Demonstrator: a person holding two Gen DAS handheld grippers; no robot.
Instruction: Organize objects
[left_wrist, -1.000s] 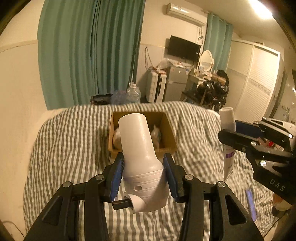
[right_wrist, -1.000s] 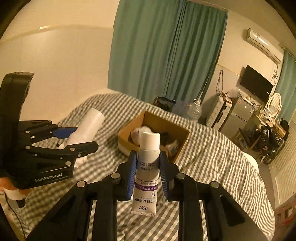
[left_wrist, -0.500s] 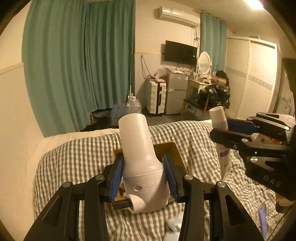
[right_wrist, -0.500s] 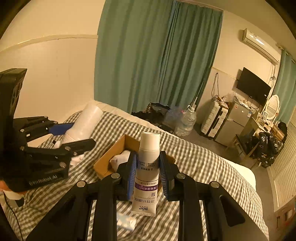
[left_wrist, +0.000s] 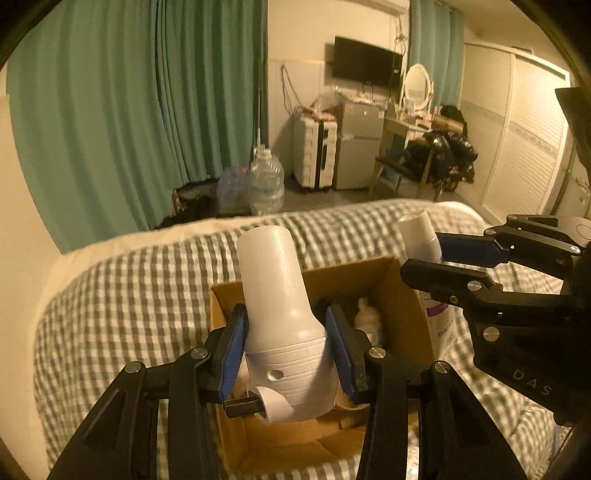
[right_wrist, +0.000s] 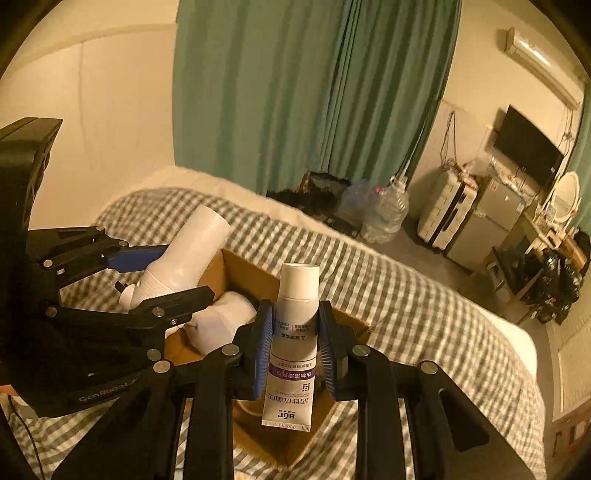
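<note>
The left gripper (left_wrist: 284, 354) is clamped on a white bottle-shaped device (left_wrist: 280, 317), its blue pads pressed against the wide ribbed base, the narrow end tilted up and away. It hangs over the open cardboard box (left_wrist: 406, 295) on the checked bed cover (left_wrist: 122, 295). To its right, the right gripper (right_wrist: 295, 347) pinches a white tube (right_wrist: 295, 332) with a purple band, cap upward, over the near right corner of the same box. Inside the box lies another white item (right_wrist: 221, 321). Beyond the bed stand green curtains (left_wrist: 147, 110), a water jug (left_wrist: 266, 181), a suitcase (left_wrist: 314, 155) and a wall television (left_wrist: 365, 66).
</note>
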